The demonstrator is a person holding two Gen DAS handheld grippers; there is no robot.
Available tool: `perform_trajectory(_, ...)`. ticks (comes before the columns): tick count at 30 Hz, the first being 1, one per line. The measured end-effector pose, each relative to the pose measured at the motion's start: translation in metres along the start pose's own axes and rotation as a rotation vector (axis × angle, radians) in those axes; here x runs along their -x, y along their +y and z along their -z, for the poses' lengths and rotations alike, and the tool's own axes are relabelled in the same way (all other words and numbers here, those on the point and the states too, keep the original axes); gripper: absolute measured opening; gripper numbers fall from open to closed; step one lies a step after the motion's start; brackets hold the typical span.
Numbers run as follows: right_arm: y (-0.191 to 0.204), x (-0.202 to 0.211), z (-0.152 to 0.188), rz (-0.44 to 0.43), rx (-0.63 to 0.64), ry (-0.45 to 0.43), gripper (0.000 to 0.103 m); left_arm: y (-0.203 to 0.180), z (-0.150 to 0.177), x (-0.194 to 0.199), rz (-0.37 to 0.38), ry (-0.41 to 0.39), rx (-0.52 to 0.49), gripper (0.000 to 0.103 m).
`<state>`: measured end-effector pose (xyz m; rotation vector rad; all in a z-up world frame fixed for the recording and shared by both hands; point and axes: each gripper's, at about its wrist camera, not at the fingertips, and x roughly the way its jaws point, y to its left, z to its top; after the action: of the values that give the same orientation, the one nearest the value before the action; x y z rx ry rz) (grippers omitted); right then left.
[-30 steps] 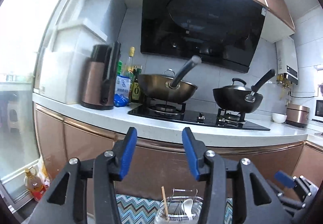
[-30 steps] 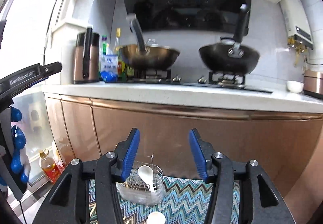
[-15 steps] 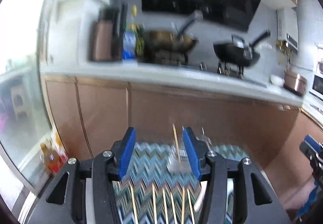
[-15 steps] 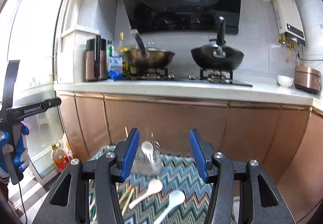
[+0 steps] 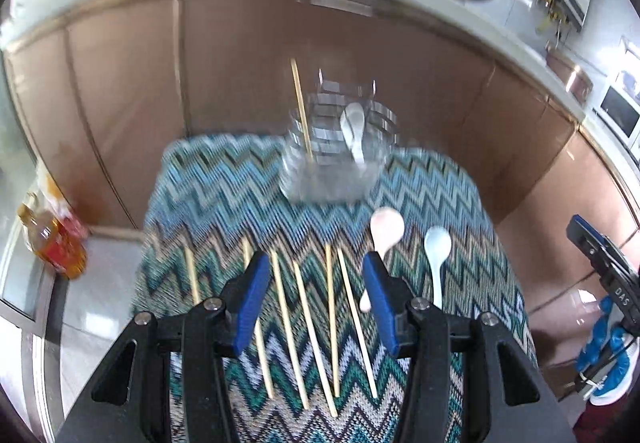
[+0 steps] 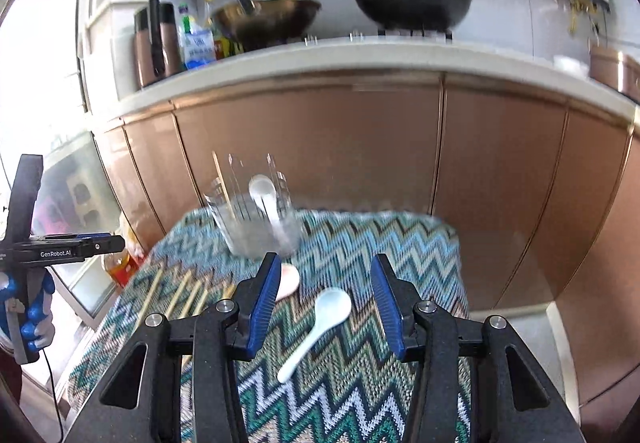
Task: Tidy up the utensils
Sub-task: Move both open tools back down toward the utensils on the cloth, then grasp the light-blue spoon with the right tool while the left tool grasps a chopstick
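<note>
Left wrist: left tool (image 5: 314, 297) spread wide, holding nothing, over 6 loose chopsticks (image 5: 312, 327) on the zigzag-cloth surface (image 5: 224, 203). Thin, stiff, light; pinch 1 mid-length. Holder (image 5: 336, 151), blurred, probably a wire rack in a clear tub, has 1 chopstick and 1 spoon.

Right wrist: right tool (image 6: 324, 305) spread, nothing held, above white spoon (image 6: 318, 327). Glossy, likely slippery and brittle; take the handle.

Left gripper (image 5: 315, 295): black angular plastic frame, silver screws, blue ribbed fingers (image 5: 250, 299). Right gripper (image 6: 323, 303): identical build. White "GenRobot.AI" marking on the left unit's body; blue handle, black cable.
</note>
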<state>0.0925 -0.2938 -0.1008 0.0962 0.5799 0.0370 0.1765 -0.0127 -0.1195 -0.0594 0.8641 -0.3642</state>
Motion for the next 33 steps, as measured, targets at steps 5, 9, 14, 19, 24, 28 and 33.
perform_trajectory(5,-0.017,-0.046,0.015,-0.066,-0.045,0.117,0.039,-0.006,-0.008,-0.056,0.032,0.153,0.01,0.045)
perform_trajectory(9,-0.034,-0.083,0.028,-0.119,-0.095,0.221,0.033,-0.008,-0.011,-0.1,0.039,0.279,0.009,0.038)
perform_trajectory(14,-0.048,-0.113,0.038,-0.139,-0.113,0.285,0.03,-0.006,-0.013,-0.146,0.019,0.396,0.027,0.027)
perform_trajectory(19,-0.053,-0.133,0.042,-0.169,-0.111,0.329,0.03,-0.009,-0.014,-0.171,-0.004,0.445,0.008,0.022)
perform_trajectory(24,-0.056,-0.159,0.043,-0.222,-0.14,0.386,0.03,-0.012,-0.014,-0.187,-0.03,0.48,-0.004,0.017)
perform_trajectory(28,-0.057,-0.178,0.043,-0.237,-0.151,0.417,0.03,-0.011,-0.014,-0.196,-0.035,0.498,0.001,0.017)
perform_trajectory(33,-0.059,-0.194,0.043,-0.246,-0.153,0.434,0.03,-0.013,-0.013,-0.207,-0.037,0.514,-0.011,0.016)
